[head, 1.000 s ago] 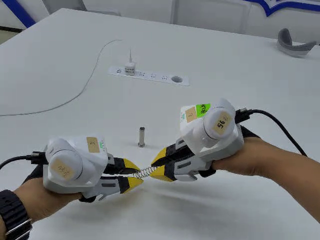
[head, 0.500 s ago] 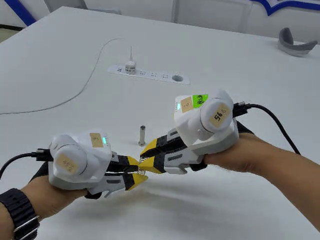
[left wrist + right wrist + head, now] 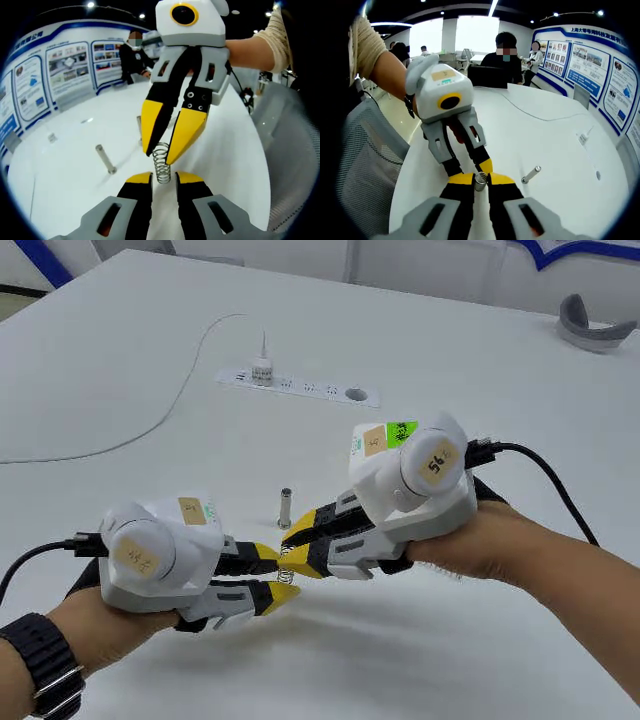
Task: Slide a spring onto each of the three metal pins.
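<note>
**Head view, left to right.** A thin cable [image 3: 150, 430] curves across the white bench [image 3: 480, 670] at far left. The left gripper [image 3: 274, 573], held in the left hand [image 3: 95, 625], points right. Its yellow-tipped jaws are drawn in on one end of a short coil spring [image 3: 286, 565]. Farther back, a white power strip [image 3: 300, 388] lies flat on the bench. A single metal pin [image 3: 285, 508] stands upright on the bench just behind the meeting gripper tips, apart from the spring. The right gripper [image 3: 297, 547], held in the right hand [image 3: 470, 545], points left and down and is clamped on the spring's other end. The spring thus bridges the two grippers above the bench. A grey curved piece [image 3: 590, 325] lies at far right.

**Left gripper view.** The metal pin [image 3: 106, 159] stands at left. The spring [image 3: 161, 162] rises from between the left gripper's [image 3: 164, 178] own jaws, and the right gripper [image 3: 160, 152] pinches its upper coils from above.

**Right gripper view.** The left gripper [image 3: 470, 169] reaches in from the left. The spring [image 3: 479, 180] is seen end-on between the right gripper's [image 3: 480, 181] jaws, and the metal pin [image 3: 531, 174] is to the right.
</note>
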{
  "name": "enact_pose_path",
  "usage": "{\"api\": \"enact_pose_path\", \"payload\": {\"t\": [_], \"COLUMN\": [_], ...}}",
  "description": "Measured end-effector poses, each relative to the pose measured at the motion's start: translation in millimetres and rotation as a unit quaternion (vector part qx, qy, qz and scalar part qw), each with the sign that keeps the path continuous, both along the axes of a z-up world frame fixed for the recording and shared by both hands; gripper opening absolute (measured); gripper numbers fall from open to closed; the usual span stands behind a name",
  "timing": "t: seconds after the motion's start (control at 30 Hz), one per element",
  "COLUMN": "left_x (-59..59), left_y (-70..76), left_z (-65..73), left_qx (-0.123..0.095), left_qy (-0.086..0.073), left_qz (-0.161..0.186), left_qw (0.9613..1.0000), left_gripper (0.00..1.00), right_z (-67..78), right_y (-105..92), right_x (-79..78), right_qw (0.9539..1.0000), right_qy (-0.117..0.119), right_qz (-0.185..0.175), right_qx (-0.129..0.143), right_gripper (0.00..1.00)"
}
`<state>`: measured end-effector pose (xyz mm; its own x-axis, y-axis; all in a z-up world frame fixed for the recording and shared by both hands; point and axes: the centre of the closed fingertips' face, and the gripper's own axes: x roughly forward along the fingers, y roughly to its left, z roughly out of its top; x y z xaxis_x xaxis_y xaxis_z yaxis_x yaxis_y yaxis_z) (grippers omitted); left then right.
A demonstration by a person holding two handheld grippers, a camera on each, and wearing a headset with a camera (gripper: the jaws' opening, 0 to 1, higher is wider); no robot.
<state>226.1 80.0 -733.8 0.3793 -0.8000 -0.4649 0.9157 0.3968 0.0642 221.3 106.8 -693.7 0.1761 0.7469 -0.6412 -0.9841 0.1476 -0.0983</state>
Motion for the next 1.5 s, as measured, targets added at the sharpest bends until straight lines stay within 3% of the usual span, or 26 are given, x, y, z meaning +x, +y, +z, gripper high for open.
{"api": "enact_pose_path", "payload": {"t": [0.3,0.67,0.9,1.27,1.5], "left_x": [6.9,15.6,16.1,19.3,19.5], "left_y": [11.2,20.4,21.9,26.0,27.4], "left_z": [0.7,4.1,4.9,5.2,4.8], "left_qx": [-0.019,-0.034,-0.046,-0.050,-0.053], "left_qy": [0.011,0.007,0.019,0.020,0.023], "left_qz": [0.036,0.068,0.080,0.094,0.099], "left_qw": [0.9991,0.9971,0.9956,0.9941,0.9934], "left_gripper": [0.28,0.38,0.45,0.49,0.51], "right_z": [6.8,19.1,28.7,44.8,46.8], "right_y": [-7.1,-12.1,-13.8,-9.2,-6.5], "right_x": [10.8,28.7,42.6,75.4,92.0], "right_qw": [0.9999,0.9993,0.9986,0.9959,0.9947], "right_qy": [-0.007,-0.022,-0.034,-0.062,-0.062], "right_qz": [-0.015,-0.031,-0.041,-0.066,-0.080], "right_qx": [0.001,0.001,0.001,0.011,0.015], "right_gripper": [0.11,0.11,0.11,0.11,0.11]}}
